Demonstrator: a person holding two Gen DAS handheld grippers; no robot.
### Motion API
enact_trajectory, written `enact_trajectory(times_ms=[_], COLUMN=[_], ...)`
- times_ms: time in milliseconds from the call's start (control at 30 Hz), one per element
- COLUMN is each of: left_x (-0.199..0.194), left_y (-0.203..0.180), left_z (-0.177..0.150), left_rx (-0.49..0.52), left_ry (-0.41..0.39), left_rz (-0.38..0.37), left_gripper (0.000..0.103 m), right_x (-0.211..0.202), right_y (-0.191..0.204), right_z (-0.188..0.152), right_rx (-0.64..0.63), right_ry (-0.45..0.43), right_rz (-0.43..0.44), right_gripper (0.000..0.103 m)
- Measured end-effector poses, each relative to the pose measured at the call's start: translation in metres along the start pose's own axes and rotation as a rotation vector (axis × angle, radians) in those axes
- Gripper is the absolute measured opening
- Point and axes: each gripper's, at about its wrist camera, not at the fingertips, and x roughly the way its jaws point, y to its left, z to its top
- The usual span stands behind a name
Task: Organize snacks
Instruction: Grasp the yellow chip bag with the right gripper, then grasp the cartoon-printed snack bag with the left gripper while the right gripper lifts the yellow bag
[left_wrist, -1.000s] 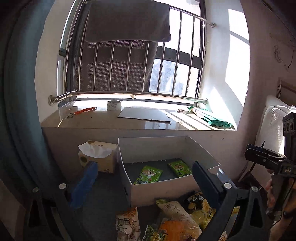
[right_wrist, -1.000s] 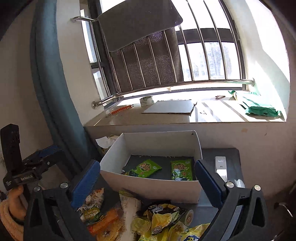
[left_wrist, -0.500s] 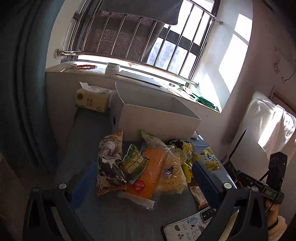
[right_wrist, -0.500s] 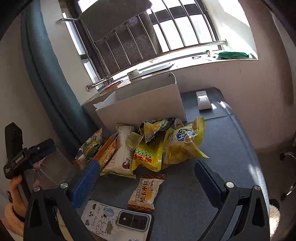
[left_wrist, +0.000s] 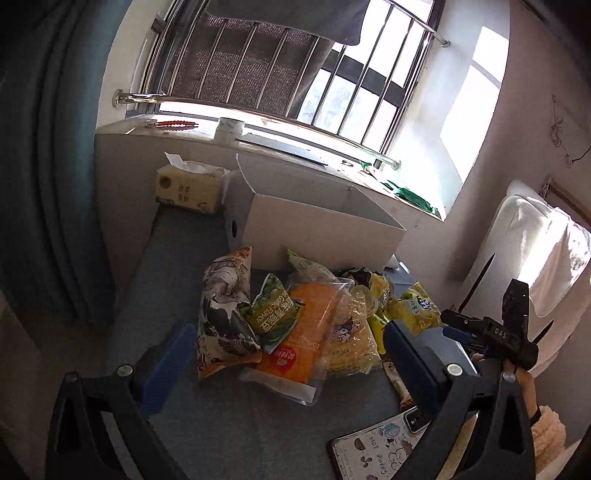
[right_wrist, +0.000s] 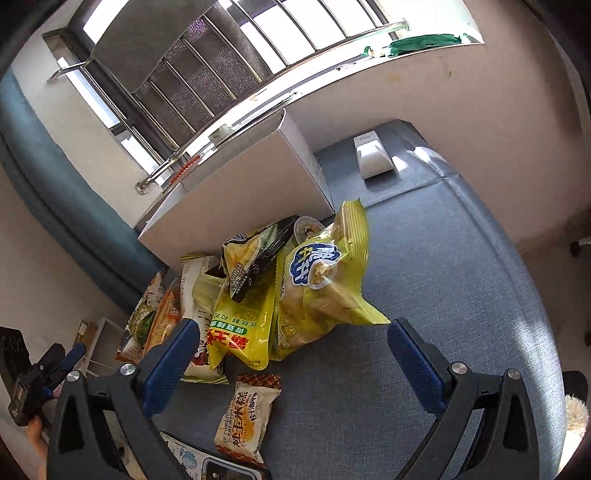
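Since half a second ago both cameras have tipped further down and closer to the snack heap, so the white cardboard box (left_wrist: 317, 225) now shows only its outer walls and its inside is hidden. The left gripper (left_wrist: 284, 354) hangs with its blue-padded jaws spread wide and nothing between them, over the near edge of the heap; the right gripper (right_wrist: 288, 350) is likewise wide apart and empty.

Nearest in the right wrist view, a small beige wrapped snack bar (right_wrist: 246, 421) lies alone on the grey fabric surface (right_wrist: 443, 258), beside a cartoon-printed notebook (left_wrist: 373, 454) with a phone on it. Just beyond, the clear packet with orange contents (left_wrist: 306, 332), the small green pea packet (left_wrist: 273, 314) and the illustrated beige bag (left_wrist: 221, 314) overlap one another. The large yellow chip bag (right_wrist: 321, 288) leans near the box. Left of the box stands a yellow tissue pack (left_wrist: 188, 188).
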Motion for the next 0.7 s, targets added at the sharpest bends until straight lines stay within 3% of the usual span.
enact_trajectory(times_ms=[133,267,400,467,500,533,567,700], left_x=[0.0,0.002,0.005,0.008,0.009,0.009,0.01,0.013], left_y=[0.007,0.015,0.017,0.018,0.019,0.02,0.021,0.028], left_z=[0.0,-0.002,-0.001,-0.001,-0.002,-0.002,-0.002,-0.001], left_rx=[-0.024,-0.044,-0.046,-0.045,-0.046,-0.048,-0.053,-0.076], left_ry=[0.007,0.013,0.019,0.031,0.035,0.036,0.039,0.049], left_rz=[0.003,0.007,0.014,0.023,0.025,0.025,0.025,0.028], left_gripper=[0.103,0.103,0.103,0.103,0.103,0.103,0.103,0.103], right_x=[0.017,0.033,0.053,0.062,0.063,0.065,0.069,0.057], right_y=[-0.02,-0.038,-0.036,-0.03,-0.024,-0.02,-0.016,-0.008], right_z=[0.025,0.046,0.049,0.047,0.046,0.045,0.043,0.036], right_rx=[0.017,0.04,-0.006,-0.055,-0.083,-0.104,-0.118,-0.136], right_ry=[0.025,0.053,0.141,0.172,0.174,0.186,0.207,0.154], right_rz=[-0.027,0.038,0.111,0.063,0.047,0.042,0.042,0.021], right_gripper=[0.103,0.103,0.103,0.103,0.099,0.067,0.044,0.042])
